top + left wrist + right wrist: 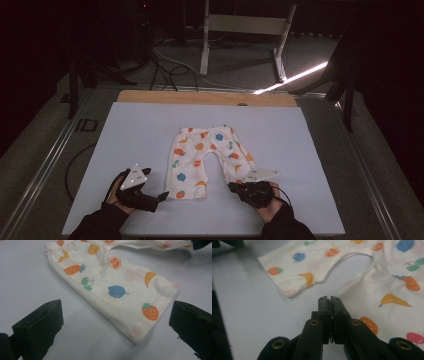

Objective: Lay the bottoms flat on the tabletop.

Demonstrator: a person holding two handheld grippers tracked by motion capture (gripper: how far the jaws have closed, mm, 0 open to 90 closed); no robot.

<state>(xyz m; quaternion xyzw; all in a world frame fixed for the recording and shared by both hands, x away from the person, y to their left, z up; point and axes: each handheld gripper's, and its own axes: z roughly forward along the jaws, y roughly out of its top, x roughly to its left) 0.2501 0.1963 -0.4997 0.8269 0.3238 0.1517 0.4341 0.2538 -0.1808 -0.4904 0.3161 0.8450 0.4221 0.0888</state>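
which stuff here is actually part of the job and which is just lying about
In use:
- fruit-print shorts, flat on the white board
- left gripper, jaws open by one leg hem
- right gripper, jaws closed at the other leg's hem

Lying about:
- white table frame
- floor cables

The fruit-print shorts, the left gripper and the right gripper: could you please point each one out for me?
fruit-print shorts (192, 152): high view, on the left leg's cloth.
left gripper (116, 322): left gripper view, midway between its two open jaws.
right gripper (329, 300): right gripper view, at the closed jaw tips.
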